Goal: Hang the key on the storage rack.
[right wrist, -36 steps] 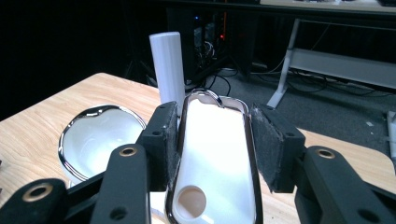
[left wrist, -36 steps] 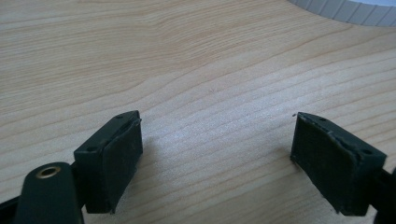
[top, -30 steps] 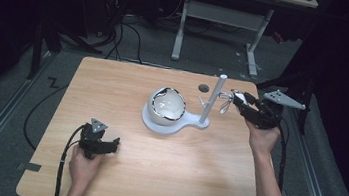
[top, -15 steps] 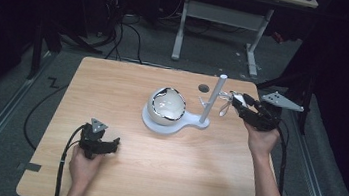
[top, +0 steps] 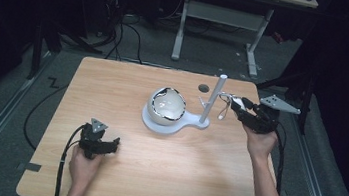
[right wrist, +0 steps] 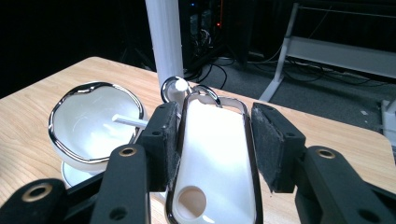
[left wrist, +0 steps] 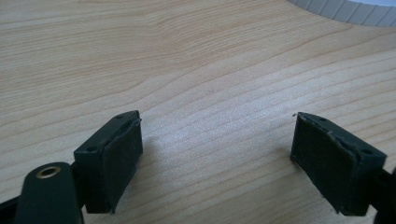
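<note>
A: Right gripper (right wrist: 212, 154) clamps a white chrome-rimmed tag (right wrist: 212, 158), its ring at a peg on the white post (top: 214, 100).

B: Left gripper (left wrist: 217, 158)?

A: Jaws apart over bare table (top: 163, 172), well away from the post. White bowl (top: 166, 104) sits beside the post.

High view: overhead, facing forward-down on table (top: 151, 186). Gripper views: close, low. Shared with right: white post (top: 214, 100) (right wrist: 164, 42).

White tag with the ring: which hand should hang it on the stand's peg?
Right. The right tongs are shut on the white tag, its ring already at the stand. The left tongs rest open on the table, far away.
</note>
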{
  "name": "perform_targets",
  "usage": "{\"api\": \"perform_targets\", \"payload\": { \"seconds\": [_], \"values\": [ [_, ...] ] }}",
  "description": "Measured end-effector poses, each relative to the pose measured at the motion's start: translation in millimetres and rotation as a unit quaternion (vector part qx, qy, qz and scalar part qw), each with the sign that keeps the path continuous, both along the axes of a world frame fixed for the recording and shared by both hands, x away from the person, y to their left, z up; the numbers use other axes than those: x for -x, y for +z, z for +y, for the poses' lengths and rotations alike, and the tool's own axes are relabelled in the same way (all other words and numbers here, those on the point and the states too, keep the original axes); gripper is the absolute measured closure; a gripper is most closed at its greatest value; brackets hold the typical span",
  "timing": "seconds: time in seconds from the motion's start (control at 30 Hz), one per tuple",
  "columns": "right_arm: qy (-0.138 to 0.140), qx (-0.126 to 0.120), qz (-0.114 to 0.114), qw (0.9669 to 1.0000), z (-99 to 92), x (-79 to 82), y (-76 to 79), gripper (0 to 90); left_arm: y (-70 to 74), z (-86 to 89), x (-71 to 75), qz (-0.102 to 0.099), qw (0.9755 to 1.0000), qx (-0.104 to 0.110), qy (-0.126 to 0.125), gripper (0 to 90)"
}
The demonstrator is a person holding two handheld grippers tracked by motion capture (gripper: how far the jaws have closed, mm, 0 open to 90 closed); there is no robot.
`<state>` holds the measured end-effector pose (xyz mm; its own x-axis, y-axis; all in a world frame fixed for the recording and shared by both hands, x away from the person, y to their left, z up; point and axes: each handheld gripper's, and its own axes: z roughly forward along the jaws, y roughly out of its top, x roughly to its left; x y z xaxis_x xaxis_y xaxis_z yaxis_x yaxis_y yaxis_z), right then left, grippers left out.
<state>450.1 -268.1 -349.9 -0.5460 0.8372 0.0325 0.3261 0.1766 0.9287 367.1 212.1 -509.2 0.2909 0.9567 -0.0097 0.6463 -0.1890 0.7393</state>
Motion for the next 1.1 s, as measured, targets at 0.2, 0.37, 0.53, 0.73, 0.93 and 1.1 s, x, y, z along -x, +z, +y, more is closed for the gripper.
{"api": "perform_targets", "payload": {
  "seconds": [0.2, 0.37, 0.53, 0.73, 0.93, 1.1],
  "values": [
    [0.001, 0.004, -0.006, 1.0000, 4.3, 1.3, -2.6, 53.0, 0.0, 0.0, 0.0, 0.000, 1.0000, 0.000, 0.000, 17.0],
    [0.000, 0.009, -0.006, 0.9999, 5.3, 1.9, -3.6, 53.0, 0.0, 0.0, 0.0, 0.000, 1.0000, 0.000, 0.000, 17.0],
    [0.000, 0.012, -0.006, 0.9999, 6.6, 2.4, -5.4, 53.0, 0.0, 0.0, 0.0, 0.000, 1.0000, 0.000, 0.000, 17.0],
    [0.003, 0.018, -0.007, 0.9998, 10.4, 2.2, -7.3, 53.0, 0.0, 0.0, 0.0, 0.000, 1.0000, 0.000, 0.000, 17.0],
    [0.006, 0.015, -0.002, 0.9999, 13.0, 1.2, -11.4, 52.9, 0.0, 0.0, 0.0, 0.000, 1.0000, 0.000, 0.000, 17.0],
    [0.009, 0.016, 0.001, 0.9998, 16.6, -0.1, -17.0, 52.9, 0.0, 0.0, 0.0, 0.000, 1.0000, 0.000, 0.000, 17.0]
  ]
}}
